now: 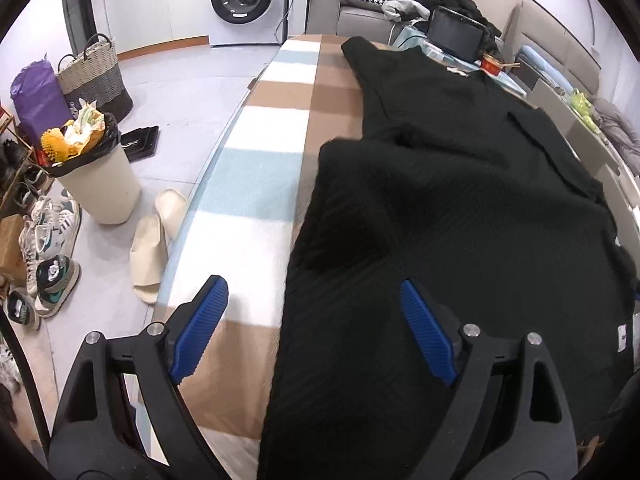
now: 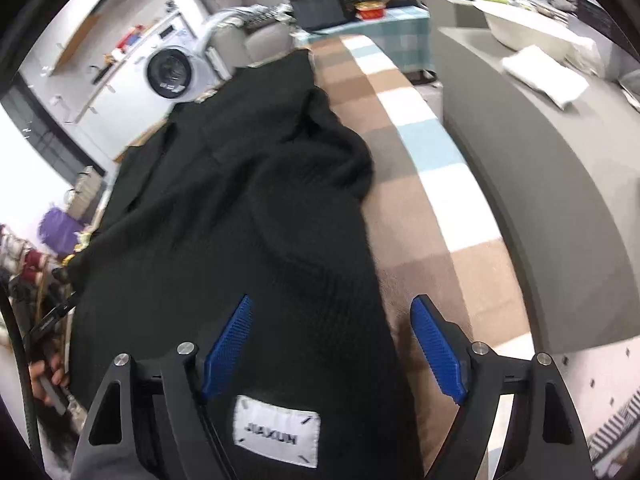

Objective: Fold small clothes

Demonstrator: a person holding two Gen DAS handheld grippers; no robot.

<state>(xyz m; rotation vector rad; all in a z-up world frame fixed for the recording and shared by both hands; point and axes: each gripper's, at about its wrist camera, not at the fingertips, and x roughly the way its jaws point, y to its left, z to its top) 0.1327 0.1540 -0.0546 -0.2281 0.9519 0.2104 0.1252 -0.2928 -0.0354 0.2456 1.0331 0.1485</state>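
Lying spread along a checked blanket (image 1: 256, 184) of brown, white and pale blue squares is a black knitted garment (image 1: 460, 208); the blanket is seen to cover the desk, and the garment is stretched lengthwise away from both cameras, rumpled into soft folds near its middle; a white sewn label (image 2: 277, 431) with dark lettering is shown at the garment's near end in the right wrist view. The left tool (image 1: 314, 330) is held above the garment's left edge with its blue ribbed pads spread wide; one pad is seen over the blanket and the other over the black knit, and nothing is pinched between them. The right tool (image 2: 332, 350) is likewise held with its pads spread apart over the garment's right edge, one pad above the knit and one above the brown blanket; no cloth is gripped. Part of a hand (image 2: 44, 380) is glimpsed at the lower left of the right wrist view, somewhat blurred. Beyond the desk a white washing machine (image 1: 242, 0) is visible against the far wall; on the floor to the left a cream bin (image 1: 100, 184) overfilled with rubbish, a pair of pale slippers (image 1: 154, 240), several trainers (image 1: 48, 240) and a woven basket (image 1: 96, 76) are seen; a grey sofa (image 2: 540, 216) runs along the right side.
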